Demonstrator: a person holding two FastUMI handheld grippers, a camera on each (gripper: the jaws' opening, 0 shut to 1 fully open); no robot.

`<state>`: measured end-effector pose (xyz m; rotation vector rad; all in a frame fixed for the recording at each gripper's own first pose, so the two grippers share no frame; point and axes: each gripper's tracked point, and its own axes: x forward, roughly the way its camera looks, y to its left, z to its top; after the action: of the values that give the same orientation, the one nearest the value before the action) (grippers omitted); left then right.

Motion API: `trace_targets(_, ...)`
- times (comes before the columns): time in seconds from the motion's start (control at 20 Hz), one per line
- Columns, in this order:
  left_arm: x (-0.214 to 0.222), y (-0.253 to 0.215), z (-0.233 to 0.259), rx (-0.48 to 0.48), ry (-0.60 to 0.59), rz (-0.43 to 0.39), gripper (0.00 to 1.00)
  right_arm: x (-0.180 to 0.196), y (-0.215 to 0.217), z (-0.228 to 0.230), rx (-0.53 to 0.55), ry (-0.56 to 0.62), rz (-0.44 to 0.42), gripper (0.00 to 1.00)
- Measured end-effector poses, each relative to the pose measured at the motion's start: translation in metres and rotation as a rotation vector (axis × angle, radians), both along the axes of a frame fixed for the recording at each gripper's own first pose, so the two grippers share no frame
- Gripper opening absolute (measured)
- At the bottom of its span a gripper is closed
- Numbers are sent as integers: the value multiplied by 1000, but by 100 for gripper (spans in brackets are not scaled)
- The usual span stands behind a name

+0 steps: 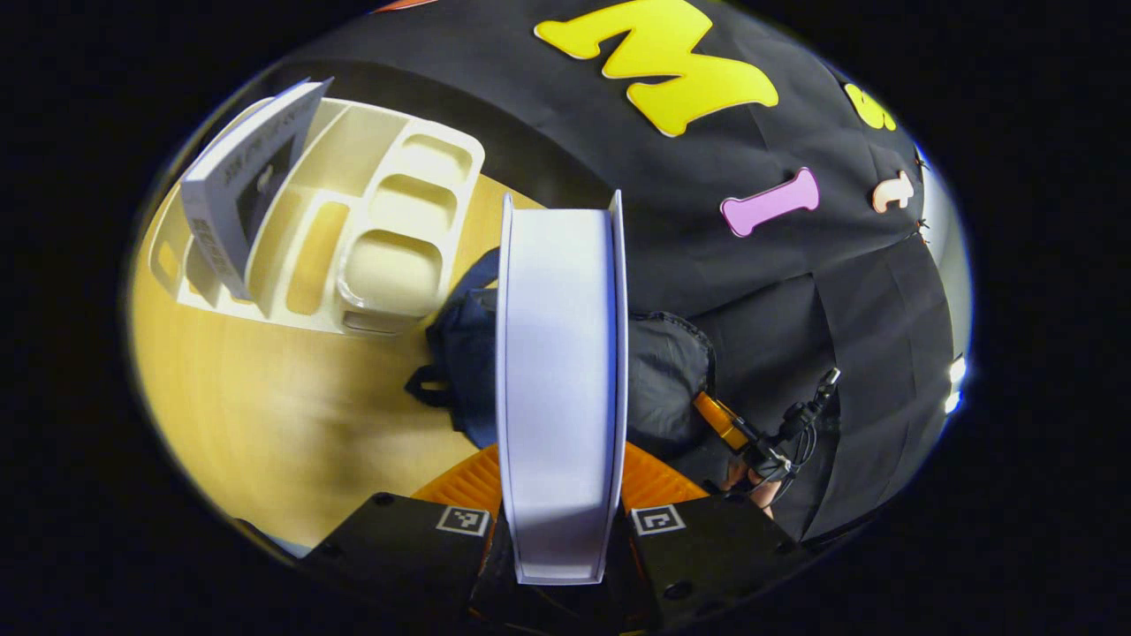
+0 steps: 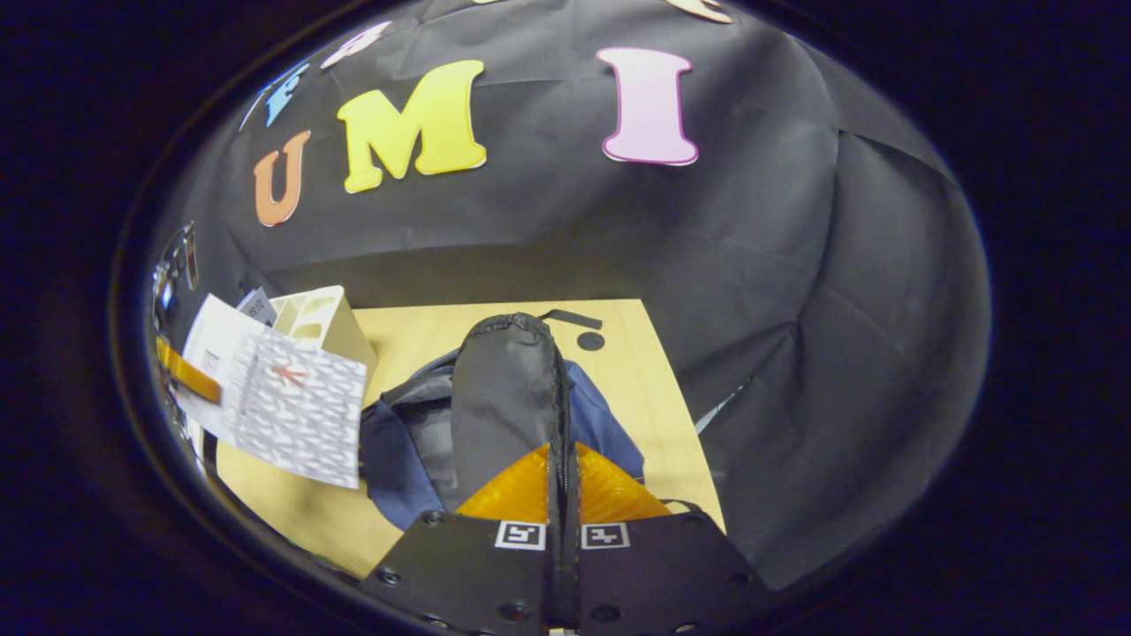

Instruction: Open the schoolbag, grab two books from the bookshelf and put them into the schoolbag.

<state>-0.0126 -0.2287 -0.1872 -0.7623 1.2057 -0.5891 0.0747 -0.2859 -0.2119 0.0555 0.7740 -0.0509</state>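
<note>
White pages face you edge-on: your left gripper (image 1: pixel 560 530) has its fingers clamped on a book (image 1: pixel 560 389), standing upright between them and blocking your sight of the bag mouth behind it. That is the first hazard, because you are steering onto an opening you can barely see past the book. The grip sits at the book's bottom end, so the long free end can swing or slip if you tilt it fast.

Over on the right gripper (image 2: pixel 560 530), your fingers are closed tight on the flap (image 2: pixel 512 397), the dark zip-edged panel of the schoolbag (image 2: pixel 398 450), pulled up towards the camera. If that pinch slides off, the flap could drop over the opening just as the book arrives, and a corner could catch on the zip edge. In the right gripper view the book's patterned cover sits left of the bag, near it but not yet over it, by my reading.

Farther along the wooden tabletop (image 1: pixel 265 415) stands the pale bookshelf (image 1: pixel 389 238), with a second book (image 1: pixel 243 185) leaning in one of its slots, apart from the bag. It leans loosely, so watch it when you reach back; a clumsy grab could tip it.
</note>
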Motion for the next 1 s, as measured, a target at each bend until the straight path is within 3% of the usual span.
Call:
trace_targets(0.3,-4,-74,-66,-26,45,6,44,0,-3,2,8,7,-4,0)
trace_targets(0.35,-3,-84,-73,-43,52,9,49,0,-4,3,9,9,-3,0)
trace_targets(0.55,1,-124,-97,-201,95,38,44,2,-14,10,28,18,-14,0)
trace_targets(0.75,3,-153,-117,-249,78,17,44,7,-15,19,14,13,-3,0)
trace_targets(1.0,15,-183,-152,-361,151,84,45,14,-13,15,3,22,-1,2)
